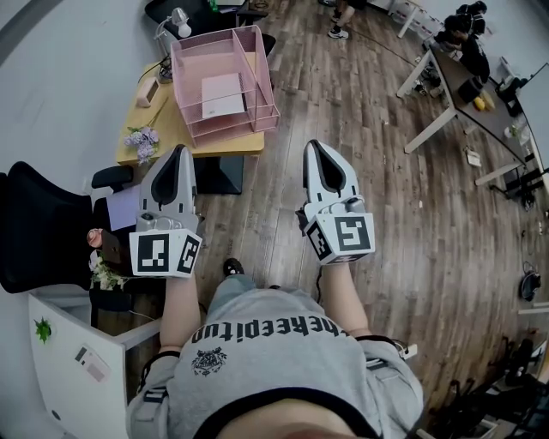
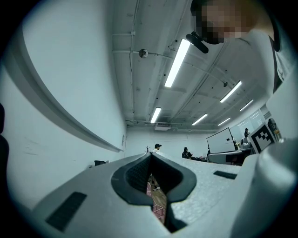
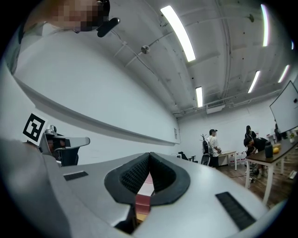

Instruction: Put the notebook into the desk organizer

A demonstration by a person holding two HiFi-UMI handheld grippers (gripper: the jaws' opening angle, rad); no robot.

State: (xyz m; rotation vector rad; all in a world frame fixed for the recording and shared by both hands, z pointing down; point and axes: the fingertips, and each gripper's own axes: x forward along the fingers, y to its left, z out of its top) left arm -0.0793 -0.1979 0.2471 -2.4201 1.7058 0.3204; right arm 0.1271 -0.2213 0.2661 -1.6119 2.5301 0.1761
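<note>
A pink wire desk organizer point(image 1: 262, 77) stands on a small wooden desk point(image 1: 167, 129) ahead of me. A pale notebook point(image 1: 223, 94) lies flat inside its lower compartment. My left gripper point(image 1: 180, 153) is held in the air short of the desk's near edge, its jaws together with nothing between them. My right gripper point(image 1: 311, 146) hovers over the wooden floor to the right of the desk, also shut and empty. In the left gripper view the left gripper point(image 2: 150, 155) tilts up toward the ceiling. The right gripper point(image 3: 149, 155) shows a bit of pink organizer point(image 3: 142, 193) through the gap below its tips.
A bunch of pale purple flowers point(image 1: 141, 137) and a small lamp point(image 1: 178, 21) sit on the desk. A black chair point(image 1: 43, 223) stands at left, a white cabinet point(image 1: 77, 360) at lower left. White tables point(image 1: 446, 94) with people stand at far right.
</note>
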